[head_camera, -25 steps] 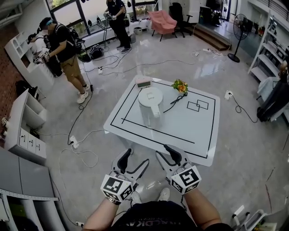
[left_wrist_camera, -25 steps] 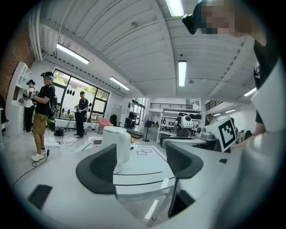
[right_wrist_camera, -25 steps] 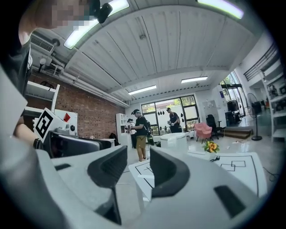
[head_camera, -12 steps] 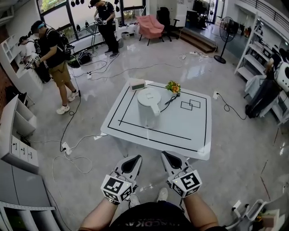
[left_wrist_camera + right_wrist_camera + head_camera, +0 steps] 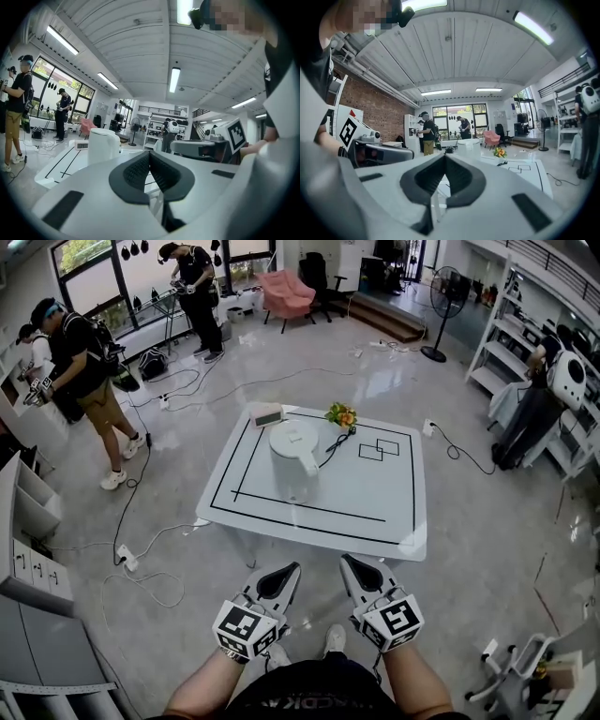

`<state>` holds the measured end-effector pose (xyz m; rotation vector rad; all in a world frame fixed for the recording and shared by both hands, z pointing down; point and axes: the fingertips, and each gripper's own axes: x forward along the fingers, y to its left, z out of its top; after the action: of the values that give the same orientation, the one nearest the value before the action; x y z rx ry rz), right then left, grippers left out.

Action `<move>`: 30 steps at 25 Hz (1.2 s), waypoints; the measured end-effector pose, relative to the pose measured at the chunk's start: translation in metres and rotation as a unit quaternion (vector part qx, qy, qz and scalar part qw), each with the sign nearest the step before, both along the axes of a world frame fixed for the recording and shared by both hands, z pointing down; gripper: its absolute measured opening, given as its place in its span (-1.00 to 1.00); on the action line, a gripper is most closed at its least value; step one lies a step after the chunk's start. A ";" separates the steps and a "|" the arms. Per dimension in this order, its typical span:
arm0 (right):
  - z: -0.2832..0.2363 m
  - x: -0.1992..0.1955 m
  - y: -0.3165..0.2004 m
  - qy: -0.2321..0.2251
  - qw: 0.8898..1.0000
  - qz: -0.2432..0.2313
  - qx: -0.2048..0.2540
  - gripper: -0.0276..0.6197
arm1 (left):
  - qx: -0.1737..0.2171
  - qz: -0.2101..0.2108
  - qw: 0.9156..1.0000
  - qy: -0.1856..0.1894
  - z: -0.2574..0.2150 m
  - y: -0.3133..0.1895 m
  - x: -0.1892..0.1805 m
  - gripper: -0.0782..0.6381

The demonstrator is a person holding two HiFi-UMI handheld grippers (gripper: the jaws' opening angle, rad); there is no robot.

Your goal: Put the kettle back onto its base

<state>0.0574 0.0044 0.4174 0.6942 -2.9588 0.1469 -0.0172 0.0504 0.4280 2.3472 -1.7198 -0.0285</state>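
off to the left a person in tan shorts [image 5: 82,367] and another person in black [image 5: 192,282] stand by the windows. the white table [image 5: 375,498], marked out in black tape, sits mid-room. the kettle [image 5: 292,457] stands upright on the table's left half, inside the taped lines. a small clock [image 5: 267,415] is just behind it and a bunch of flowers [image 5: 341,415] is to its right. a black cord [image 5: 330,452] runs from the kettle toward the flowers. whether the kettle is on its base, i cannot tell.

the left gripper [image 5: 289,569] and the right gripper [image 5: 348,562] are held side by side just off the table's near edge, well apart from the kettle. from the head view their jaws read as closed wedges. each gripper's own view settles it: on both, the dark pads are pressed together, clenched on nothing.

the head view gives mostly the kettle's lid. the left gripper view shows the kettle side-on, left of the jaws, with the right gripper off to the right. the right gripper view takes in a brick wall [image 5: 370,117] that the head view misses, and the left gripper at its left edge. there the kettle is small, just past the jaws, with a pink chair [image 5: 491,138] beyond.
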 end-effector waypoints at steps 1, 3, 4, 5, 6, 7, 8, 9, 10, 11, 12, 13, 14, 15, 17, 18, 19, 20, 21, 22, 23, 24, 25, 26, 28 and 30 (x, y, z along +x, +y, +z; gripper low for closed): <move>0.001 0.002 0.000 0.001 1.000 0.003 -0.001 -0.91 | -0.001 0.003 1.000 0.000 0.001 0.000 0.001 -0.77; 0.004 0.004 -0.001 0.008 1.000 0.009 -0.003 -0.91 | -0.002 0.007 1.000 0.002 0.002 -0.001 0.002 -0.77; 0.006 0.005 -0.001 0.011 1.000 0.012 -0.004 -0.91 | -0.003 0.007 1.000 0.002 0.003 0.000 0.002 -0.77; 0.008 0.005 -0.001 0.014 1.000 0.013 -0.006 -0.91 | -0.005 0.007 1.000 0.003 0.004 0.000 0.001 -0.77; 0.009 0.005 0.000 0.016 1.000 0.014 -0.008 -0.91 | -0.007 0.007 1.000 0.004 0.005 0.001 0.001 -0.77; 0.011 0.005 0.001 0.018 1.000 0.014 -0.010 -0.91 | -0.008 0.008 1.000 0.005 0.006 0.002 0.001 -0.77; 0.012 0.004 0.002 0.018 1.000 0.015 -0.011 -0.91 | -0.010 0.008 1.000 0.006 0.007 0.003 0.000 -0.77; 0.012 0.003 0.002 0.017 1.000 0.015 -0.013 -0.91 | -0.011 0.008 1.000 0.007 0.008 0.003 0.000 -0.77; 0.012 0.002 0.002 0.015 1.000 0.015 -0.014 -0.91 | -0.012 0.009 1.000 0.008 0.009 0.003 -0.001 -0.77; 0.012 0.001 0.003 0.014 1.000 0.014 -0.014 -0.91 | -0.013 0.009 1.000 0.009 0.010 0.003 -0.002 -0.77; 0.013 0.000 0.003 0.015 1.000 0.014 -0.013 -0.91 | -0.013 0.008 1.000 0.009 0.010 0.004 -0.003 -0.77; 0.013 -0.001 0.003 0.016 1.000 0.014 -0.013 -0.91 | -0.013 0.008 1.000 0.010 0.010 0.004 -0.004 -0.77; 0.013 -0.002 0.004 0.018 1.000 0.015 -0.012 -0.91 | -0.013 0.007 1.000 0.010 0.011 0.004 -0.005 -0.77; 0.014 -0.003 0.004 0.019 1.000 0.015 -0.012 -0.91 | -0.013 0.007 1.000 0.011 0.011 0.005 -0.006 -0.77; 0.014 -0.005 0.005 0.018 1.000 0.014 -0.012 -0.91 | -0.012 0.007 1.000 0.011 0.011 0.006 -0.008 -0.77; 0.014 -0.006 0.005 0.018 1.000 0.014 -0.012 -0.91 | -0.012 0.006 1.000 0.011 0.011 0.006 -0.009 -0.77; 0.014 -0.006 0.006 0.019 1.000 0.015 -0.013 -0.91 | -0.012 0.006 1.000 0.012 0.011 0.006 -0.010 -0.77; 0.014 -0.006 0.006 0.020 1.000 0.016 -0.012 -0.91 | -0.012 0.006 1.000 0.012 0.011 0.007 -0.011 -0.77; 0.014 -0.007 0.006 0.021 1.000 0.016 -0.012 -0.91 | -0.012 0.005 1.000 0.012 0.011 0.007 -0.011 -0.77; 0.014 -0.007 0.006 0.022 1.000 0.017 -0.012 -0.91 | -0.011 0.006 1.000 0.013 0.012 0.007 -0.011 -0.77; 0.015 -0.007 0.006 0.022 1.000 0.017 -0.011 -0.91 | -0.011 0.006 1.000 0.013 0.012 0.007 -0.012 -0.77; 0.015 -0.008 0.006 0.021 1.000 0.018 -0.011 -0.91 | -0.011 0.006 1.000 0.014 0.012 0.007 -0.013 -0.77; 0.015 -0.008 0.006 0.022 1.000 0.018 -0.011 -0.91 | -0.010 0.006 1.000 0.014 0.012 0.007 -0.013 -0.77; 0.014 -0.009 0.007 0.025 1.000 0.017 -0.009 -0.91 | -0.010 0.007 1.000 0.015 0.012 0.007 -0.014 -0.77; 0.013 -0.010 0.008 0.028 0.999 0.016 -0.006 -0.91 | -0.010 0.008 1.000 0.016 0.011 0.008 -0.015 -0.77; 0.013 -0.012 0.009 0.026 0.999 0.019 -0.007 -0.91 | -0.010 0.008 1.000 0.016 0.011 0.009 -0.017 -0.77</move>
<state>0.0452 0.0132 0.4303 0.7406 -2.8941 0.1509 -0.0338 0.0592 0.4392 2.3341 -1.6774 -0.0470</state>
